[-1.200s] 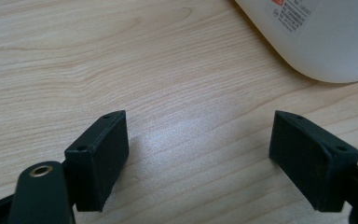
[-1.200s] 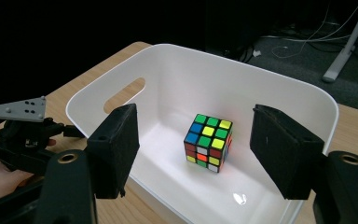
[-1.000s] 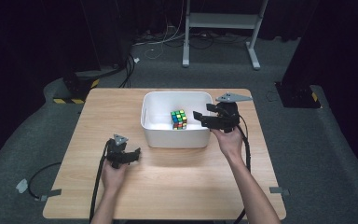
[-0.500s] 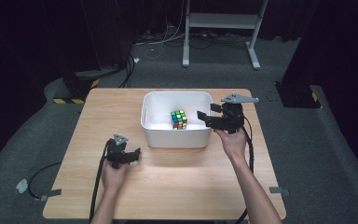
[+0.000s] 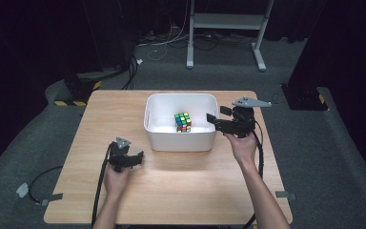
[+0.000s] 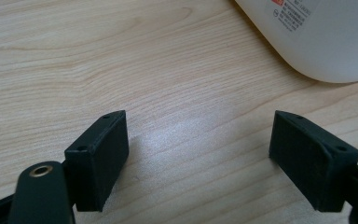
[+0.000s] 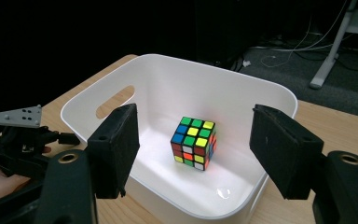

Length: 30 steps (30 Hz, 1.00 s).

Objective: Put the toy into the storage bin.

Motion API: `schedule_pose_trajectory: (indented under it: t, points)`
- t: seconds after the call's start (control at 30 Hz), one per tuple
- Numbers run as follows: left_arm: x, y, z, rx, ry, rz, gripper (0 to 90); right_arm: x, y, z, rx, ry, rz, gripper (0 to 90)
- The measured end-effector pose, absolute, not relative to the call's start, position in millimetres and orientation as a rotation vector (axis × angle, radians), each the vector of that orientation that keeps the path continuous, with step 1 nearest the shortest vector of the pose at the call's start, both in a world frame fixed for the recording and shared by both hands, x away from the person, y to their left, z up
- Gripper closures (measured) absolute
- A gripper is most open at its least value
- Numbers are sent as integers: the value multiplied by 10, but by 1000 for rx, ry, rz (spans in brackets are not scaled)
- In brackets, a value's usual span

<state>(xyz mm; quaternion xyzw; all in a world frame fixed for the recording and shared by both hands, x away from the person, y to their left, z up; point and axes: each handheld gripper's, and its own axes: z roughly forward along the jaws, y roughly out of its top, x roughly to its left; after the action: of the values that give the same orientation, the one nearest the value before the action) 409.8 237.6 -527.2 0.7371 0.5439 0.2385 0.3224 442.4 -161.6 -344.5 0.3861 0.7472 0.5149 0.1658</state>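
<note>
- Between the right gripper's (image 7: 193, 149) parted pads (image 7: 119, 140): nothing gripped; Rubik's cube (image 7: 194, 142) sits beyond them on the white bin's (image 7: 168, 77) floor.
- Left gripper (image 6: 214, 154): jaws wide apart, empty, over bare wooden table (image 6: 121, 56), near the bin's outer wall.

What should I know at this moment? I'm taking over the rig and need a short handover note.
Right gripper: jaws open, nothing between them, held at the right rim of the bin, pointing in at the cube.
Left gripper: jaws open and empty, low over the table in front of the bin's left corner.
Cube: sits alone on the bin floor, near the middle, touching no wall.
Done: the cube is in the bin, not gripped.
Left: can't tell from here whether the cube goes or stays; if it is to come out, the right gripper looks best placed to take it.
</note>
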Motion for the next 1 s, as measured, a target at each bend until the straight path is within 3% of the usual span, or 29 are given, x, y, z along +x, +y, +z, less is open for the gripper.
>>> schedule_pose_trajectory:
  t: [1.0]
  points:
    - [4098, 2375, -5272, 1933, 1429, 626, 198, 4275, -1875, -3523, 1136, 2068, 1485, 333]
